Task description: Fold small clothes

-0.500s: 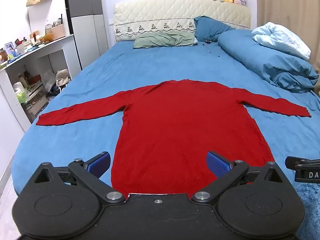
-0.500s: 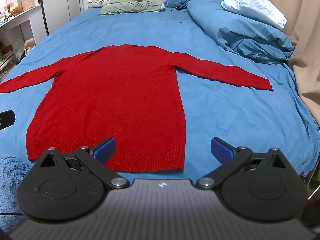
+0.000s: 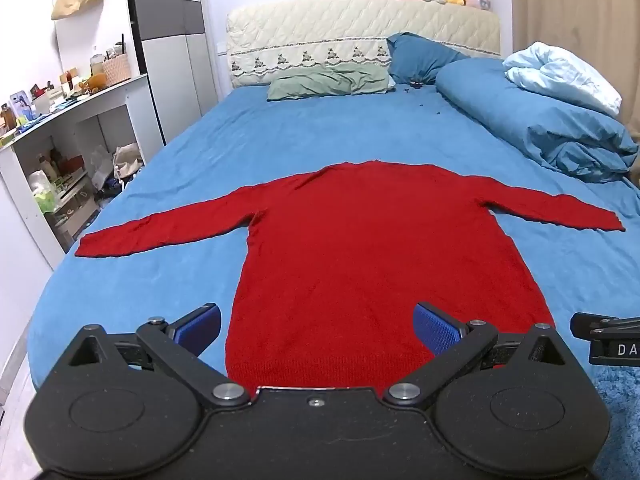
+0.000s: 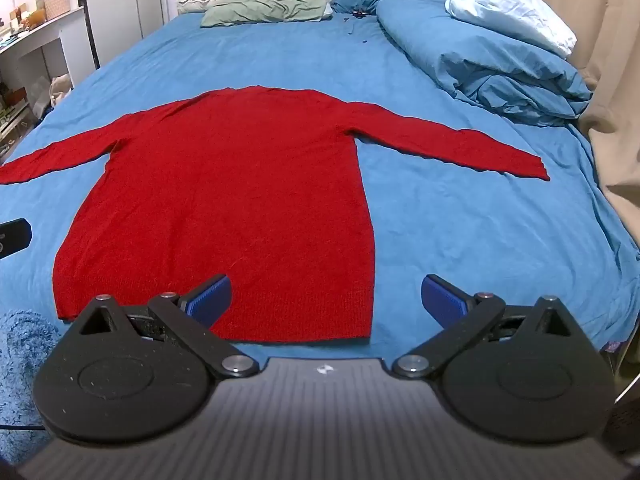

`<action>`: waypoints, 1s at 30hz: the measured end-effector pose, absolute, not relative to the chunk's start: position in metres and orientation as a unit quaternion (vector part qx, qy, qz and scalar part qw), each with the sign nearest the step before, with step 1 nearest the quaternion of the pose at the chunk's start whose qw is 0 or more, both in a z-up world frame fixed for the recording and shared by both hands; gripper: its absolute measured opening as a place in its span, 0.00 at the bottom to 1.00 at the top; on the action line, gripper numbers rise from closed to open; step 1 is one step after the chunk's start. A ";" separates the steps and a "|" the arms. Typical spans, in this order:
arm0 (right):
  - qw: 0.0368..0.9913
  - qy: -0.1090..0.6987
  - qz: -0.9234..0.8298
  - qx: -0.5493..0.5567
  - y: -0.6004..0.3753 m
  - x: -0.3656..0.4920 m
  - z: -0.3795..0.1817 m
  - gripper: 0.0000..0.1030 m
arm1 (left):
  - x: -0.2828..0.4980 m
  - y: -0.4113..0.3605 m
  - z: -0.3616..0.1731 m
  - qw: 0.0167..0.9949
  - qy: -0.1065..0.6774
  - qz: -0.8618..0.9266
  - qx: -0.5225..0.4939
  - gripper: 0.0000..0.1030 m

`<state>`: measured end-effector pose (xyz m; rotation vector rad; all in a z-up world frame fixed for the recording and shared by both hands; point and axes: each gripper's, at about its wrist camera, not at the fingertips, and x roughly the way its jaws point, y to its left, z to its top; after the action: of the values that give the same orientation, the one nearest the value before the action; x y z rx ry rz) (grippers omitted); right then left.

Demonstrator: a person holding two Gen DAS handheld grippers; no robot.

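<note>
Red sweater [image 3: 376, 256] lies flat on the blue bed [image 3: 168, 280] — both hand-held grippers [image 3: 318, 326] [image 4: 325, 298] hover spread wide, empty.

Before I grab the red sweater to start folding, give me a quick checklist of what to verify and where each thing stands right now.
1. Red sweater lies flat on the blue bedsheet, both sleeves spread out: ok.
2. Left gripper jaws wide open, nothing between the pads: ok.
3. Right gripper jaws wide open, nothing held: ok.
4. Sweater hem fully on the bed, near both grippers: ok.
5. Rolled blue duvet clear of the right sleeve: ok.
6. Whether the sweater's underside is smooth: cannot tell.
</note>
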<state>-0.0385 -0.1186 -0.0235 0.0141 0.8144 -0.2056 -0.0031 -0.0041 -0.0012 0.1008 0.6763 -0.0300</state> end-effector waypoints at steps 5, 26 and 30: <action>0.912 0.396 -0.101 0.008 -0.122 -0.037 -0.020 1.00 | -0.003 -0.002 -0.001 0.942 0.331 -0.015 0.048 1.00; 0.913 0.396 -0.097 0.005 -0.119 -0.033 -0.023 1.00 | -0.007 0.000 0.001 0.945 0.323 -0.015 0.043 1.00; 0.913 0.396 -0.097 0.004 -0.119 -0.033 -0.023 1.00 | -0.008 0.001 0.000 0.945 0.323 -0.014 0.042 1.00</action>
<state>-0.0332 -0.1190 -0.0233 0.0089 0.8164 -0.2005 -0.0077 0.0007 0.0002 0.0855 0.6587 -0.0281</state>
